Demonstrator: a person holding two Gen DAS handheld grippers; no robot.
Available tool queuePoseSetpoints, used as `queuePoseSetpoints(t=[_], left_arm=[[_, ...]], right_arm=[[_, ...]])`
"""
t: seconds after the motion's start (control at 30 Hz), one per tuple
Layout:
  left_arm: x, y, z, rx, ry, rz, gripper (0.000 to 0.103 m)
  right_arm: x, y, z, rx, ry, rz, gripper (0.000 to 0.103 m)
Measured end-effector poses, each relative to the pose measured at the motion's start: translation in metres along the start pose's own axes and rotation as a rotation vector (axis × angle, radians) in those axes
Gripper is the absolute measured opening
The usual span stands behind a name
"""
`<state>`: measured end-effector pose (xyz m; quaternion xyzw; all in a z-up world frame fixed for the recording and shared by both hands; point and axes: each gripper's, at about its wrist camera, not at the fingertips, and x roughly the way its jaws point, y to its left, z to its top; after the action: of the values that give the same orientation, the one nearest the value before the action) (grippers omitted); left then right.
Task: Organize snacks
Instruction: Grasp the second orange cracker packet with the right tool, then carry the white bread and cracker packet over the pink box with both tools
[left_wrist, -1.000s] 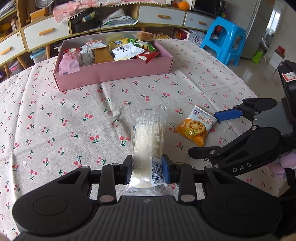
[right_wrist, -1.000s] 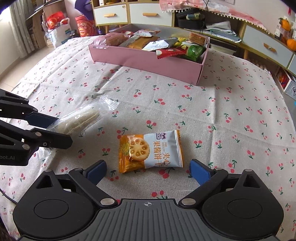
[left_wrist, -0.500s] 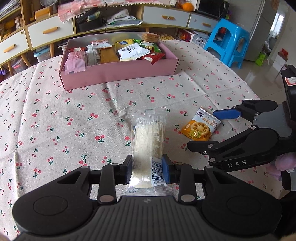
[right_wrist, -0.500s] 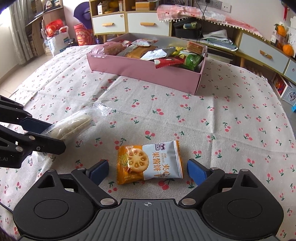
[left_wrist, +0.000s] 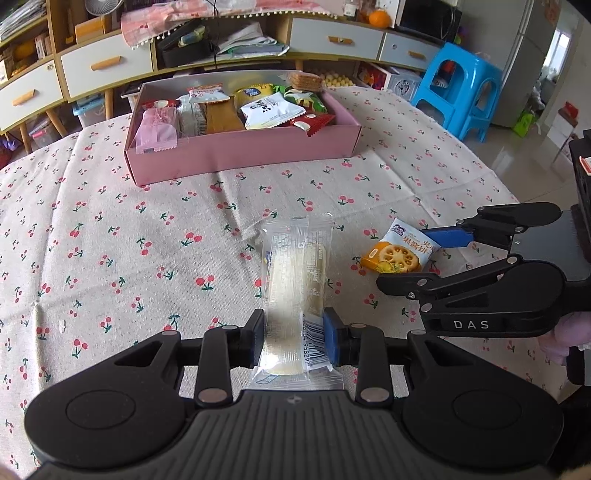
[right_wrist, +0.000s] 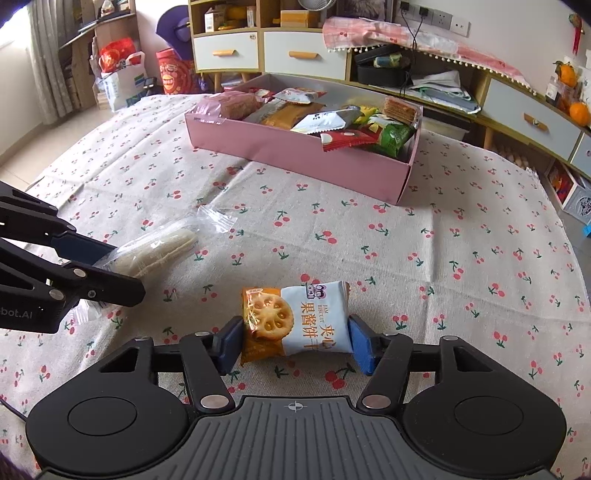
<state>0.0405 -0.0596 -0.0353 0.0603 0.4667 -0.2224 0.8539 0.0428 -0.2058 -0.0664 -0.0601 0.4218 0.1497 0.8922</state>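
Note:
A long pale snack in a clear wrapper (left_wrist: 295, 273) lies on the cherry-print tablecloth (left_wrist: 147, 240). My left gripper (left_wrist: 293, 339) is shut on its near end. In the right wrist view the same snack (right_wrist: 159, 251) sticks out of the left gripper's fingers. An orange and white jam biscuit packet (right_wrist: 295, 317) sits between the blue pads of my right gripper (right_wrist: 295, 345). The jaws are closing, and both pads touch the packet's ends. From the left wrist the packet (left_wrist: 399, 251) shows between the right gripper's fingers. A pink box (left_wrist: 240, 155) holding several wrapped snacks stands farther back on the table.
Low cabinets with drawers (left_wrist: 103, 66) line the wall behind the table. A blue plastic stool (left_wrist: 465, 85) stands on the floor at the right. Red bags (right_wrist: 118, 62) sit on the floor at the far left. The pink box (right_wrist: 295, 158) takes up the far middle of the table.
The right gripper's jaws have closed from wide apart until both pads meet the ends of the biscuit packet. The left gripper has kept its hold on the clear-wrapped snack.

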Motion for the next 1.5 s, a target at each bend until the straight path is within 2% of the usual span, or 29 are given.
queuePoseSetpoints(t=[0.33, 0.77, 1.17, 1.5], left_arm=[[-0.004, 0.002, 0.004, -0.010, -0.021, 0.005, 0.030], [-0.012, 0.016, 0.026, -0.064, -0.087, 0.022, 0.030], [-0.012, 0.037, 0.065, -0.154, -0.160, 0.033, 0.030], [0.012, 0.074, 0.109, -0.209, -0.194, 0.070, 0.030]], right_arm=[[-0.012, -0.005, 0.010, 0.038, -0.048, 0.011, 0.059], [-0.021, -0.014, 0.037, 0.079, -0.116, 0.017, 0.059], [-0.012, -0.015, 0.076, 0.106, -0.150, 0.040, 0.060], [0.002, -0.025, 0.104, 0.152, -0.164, 0.041, 0.060]])
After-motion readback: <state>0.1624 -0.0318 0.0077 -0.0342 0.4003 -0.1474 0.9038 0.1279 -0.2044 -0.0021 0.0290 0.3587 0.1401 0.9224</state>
